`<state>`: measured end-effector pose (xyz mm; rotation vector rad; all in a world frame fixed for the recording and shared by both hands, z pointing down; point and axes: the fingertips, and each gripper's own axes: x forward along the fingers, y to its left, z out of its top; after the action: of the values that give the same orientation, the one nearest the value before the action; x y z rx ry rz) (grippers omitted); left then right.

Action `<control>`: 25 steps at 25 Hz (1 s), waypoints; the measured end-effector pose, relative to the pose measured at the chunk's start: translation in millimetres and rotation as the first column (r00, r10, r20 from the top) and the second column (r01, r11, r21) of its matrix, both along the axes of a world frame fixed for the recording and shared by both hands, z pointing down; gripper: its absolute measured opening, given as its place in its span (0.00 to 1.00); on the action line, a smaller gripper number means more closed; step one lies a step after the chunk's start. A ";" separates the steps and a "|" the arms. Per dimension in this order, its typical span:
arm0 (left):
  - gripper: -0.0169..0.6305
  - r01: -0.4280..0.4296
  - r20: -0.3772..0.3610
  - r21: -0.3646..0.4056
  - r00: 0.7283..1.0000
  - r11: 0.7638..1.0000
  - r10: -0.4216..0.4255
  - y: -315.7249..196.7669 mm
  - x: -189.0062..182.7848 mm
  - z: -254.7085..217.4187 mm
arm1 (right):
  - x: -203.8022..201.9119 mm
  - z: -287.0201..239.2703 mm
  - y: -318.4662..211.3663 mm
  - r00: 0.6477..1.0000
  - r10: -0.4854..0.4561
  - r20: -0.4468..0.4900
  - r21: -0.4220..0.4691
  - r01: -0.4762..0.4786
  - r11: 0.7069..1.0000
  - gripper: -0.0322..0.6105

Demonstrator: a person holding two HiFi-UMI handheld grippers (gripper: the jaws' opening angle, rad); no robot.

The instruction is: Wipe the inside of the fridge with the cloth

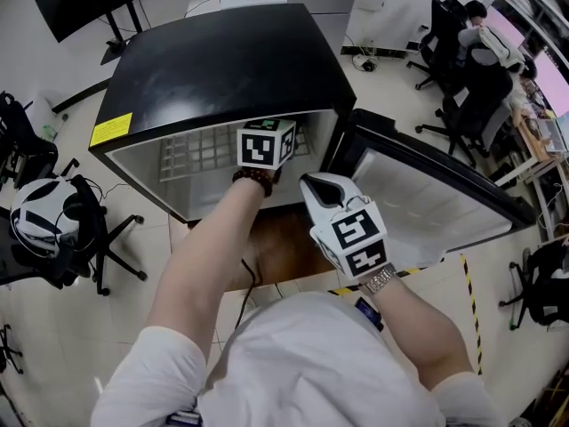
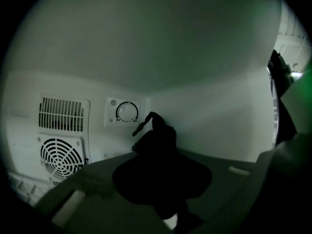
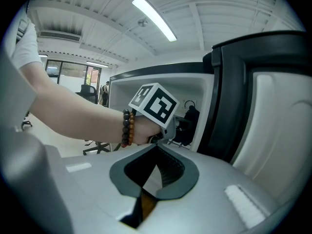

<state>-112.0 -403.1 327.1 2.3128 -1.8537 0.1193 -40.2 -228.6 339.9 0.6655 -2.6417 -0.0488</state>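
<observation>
Left hand-held gripper (image 2: 163, 177) inside fridge (image 1: 222, 69), jaws narrowed on dark bunched shape, apparently cloth (image 2: 155, 135), poking past tips toward back-wall dial (image 2: 127, 112). Right hand-held gripper (image 3: 157, 152) closed, empty, outside by door (image 1: 427, 194).

Surface: pale floor (image 1: 80, 327) beneath you | fridge (image 1: 222, 69) stands on it, upper centre | office chair (image 1: 84, 216) at left

In my head view the fridge (image 1: 222, 69) hides the jaws of the left gripper (image 1: 266, 143). Its own view shows the cloth (image 2: 161, 174) only as a dark silhouette, probably clamped.
</observation>
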 end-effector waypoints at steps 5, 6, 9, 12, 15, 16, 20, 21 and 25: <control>0.13 -0.060 -0.006 0.012 0.998 0.998 0.060 9.2 10.5 3.0 | 0.5 0.7 3.5 1.000 -0.002 0.004 -0.005 0.002 1.000 0.05; 0.13 -0.072 -0.002 0.014 0.997 0.997 0.072 11.7 13.2 3.9 | 0.4 1.5 4.5 1.000 -0.004 0.003 -0.004 0.004 1.000 0.05; 0.13 -0.107 0.013 0.019 0.994 0.994 0.106 20.2 21.1 4.3 | 0.1 2.3 8.4 1.000 -0.010 0.000 -0.002 0.010 1.000 0.05; 0.13 -0.137 0.021 0.023 0.990 0.990 0.136 29.0 28.1 4.0 | -0.2 2.1 13.7 1.000 -0.015 -0.001 -0.005 0.015 1.000 0.05; 0.13 -0.163 0.025 0.027 0.986 0.986 0.163 36.8 33.6 3.3 | 0.8 4.3 17.6 1.000 -0.019 -0.007 -0.004 0.019 1.000 0.05; 0.13 -0.173 0.027 0.028 0.985 0.985 0.172 39.5 35.3 3.1 | 1.3 5.6 18.8 1.000 -0.020 -0.009 -0.004 0.020 1.000 0.05; 0.13 -0.211 0.044 0.033 0.977 0.977 0.210 50.6 42.5 2.0 | 3.9 10.2 23.3 1.000 -0.022 -0.015 -0.012 0.022 1.000 0.05; 0.13 -0.221 0.049 0.034 0.975 0.975 0.219 53.5 44.5 1.6 | 4.7 11.3 24.0 1.000 -0.022 -0.016 -0.014 0.022 1.000 0.05; 0.13 -0.253 0.067 0.040 0.966 0.967 0.250 65.7 52.3 1.2 | 8.0 16.5 25.1 1.000 -0.020 -0.021 -0.028 0.020 0.999 0.05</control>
<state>-59.7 -337.4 328.3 2.5972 -1.5969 0.1828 -32.3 -203.5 356.4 0.6258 -2.6241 -0.0252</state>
